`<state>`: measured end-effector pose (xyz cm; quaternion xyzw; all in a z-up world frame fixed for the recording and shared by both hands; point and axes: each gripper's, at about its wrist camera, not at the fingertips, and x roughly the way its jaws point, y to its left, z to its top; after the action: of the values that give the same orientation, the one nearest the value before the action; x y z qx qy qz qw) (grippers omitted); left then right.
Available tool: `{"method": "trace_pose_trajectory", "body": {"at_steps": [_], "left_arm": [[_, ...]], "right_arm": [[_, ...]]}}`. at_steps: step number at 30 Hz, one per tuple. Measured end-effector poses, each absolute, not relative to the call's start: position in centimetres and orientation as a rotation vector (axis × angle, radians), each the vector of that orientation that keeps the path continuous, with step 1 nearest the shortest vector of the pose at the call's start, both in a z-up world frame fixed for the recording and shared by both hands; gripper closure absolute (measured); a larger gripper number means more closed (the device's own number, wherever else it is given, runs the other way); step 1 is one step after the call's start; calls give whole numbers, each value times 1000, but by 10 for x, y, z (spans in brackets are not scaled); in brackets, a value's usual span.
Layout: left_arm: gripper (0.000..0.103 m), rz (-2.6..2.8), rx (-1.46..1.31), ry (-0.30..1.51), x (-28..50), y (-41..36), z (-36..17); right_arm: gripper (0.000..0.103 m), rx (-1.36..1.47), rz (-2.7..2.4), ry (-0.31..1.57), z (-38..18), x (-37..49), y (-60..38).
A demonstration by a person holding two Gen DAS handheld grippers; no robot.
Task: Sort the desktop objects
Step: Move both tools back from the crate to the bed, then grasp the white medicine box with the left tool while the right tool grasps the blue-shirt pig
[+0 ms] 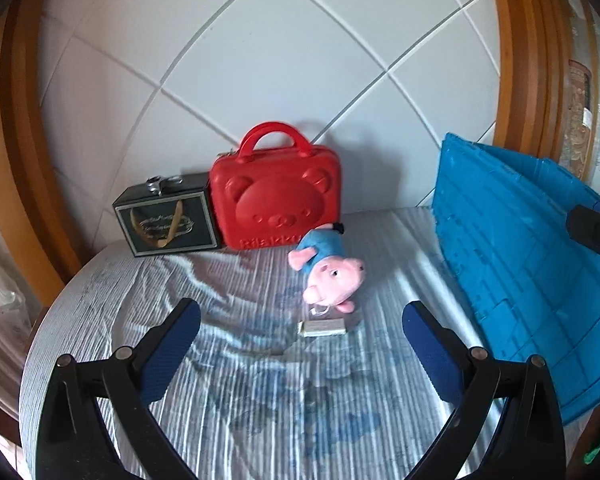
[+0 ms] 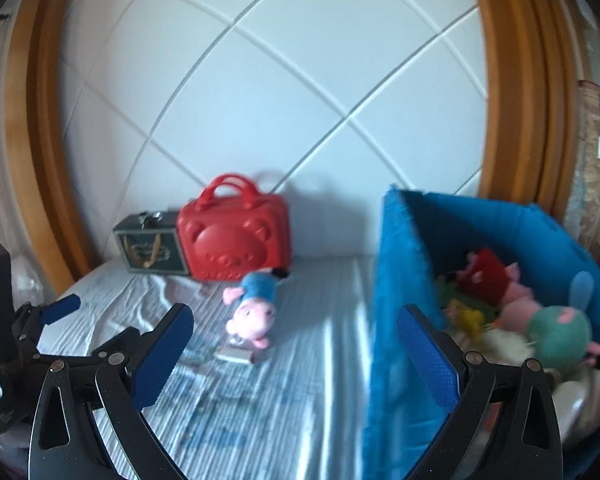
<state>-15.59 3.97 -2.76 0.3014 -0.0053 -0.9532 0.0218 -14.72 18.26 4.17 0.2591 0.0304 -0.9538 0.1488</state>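
- Pink pig plush in blue shirt lies on striped cloth just in front of red bear-face plastic case, small silver tag touching it.
- Blue fabric bin right of case already holds several plushes; pig left, I judge.
- Case embossed "Rilakku…", partly hidden.
- Left gripper and right gripper both spread wide, empty.

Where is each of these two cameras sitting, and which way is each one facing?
Left wrist: on the left gripper, facing the tiled wall over the pig plush; its open fingers show.
Right wrist: on the right gripper, facing the wall and into the blue bin; its open fingers and the left gripper show.
Shared: plush, red case, bin.
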Motion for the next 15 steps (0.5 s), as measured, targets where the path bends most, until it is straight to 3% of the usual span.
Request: {"method": "trace_pose_trajectory", "body": {"at_steps": [10, 12, 14, 15], "left_arm": [[0, -2834, 1159, 81, -198, -16, -108], [0, -2815, 1206, 91, -212, -22, -125], [0, -2787, 1262, 96, -228, -26, -145], [0, -2772, 1290, 94, -236, -27, -154]], "right_arm": [[1, 1098, -2607, 142, -74, -225, 122], [14, 1147, -2588, 167, -91, -242, 116], [43, 1203, -2576, 199, -111, -261, 111], [48, 1230, -2565, 216, -122, -271, 109]]}}
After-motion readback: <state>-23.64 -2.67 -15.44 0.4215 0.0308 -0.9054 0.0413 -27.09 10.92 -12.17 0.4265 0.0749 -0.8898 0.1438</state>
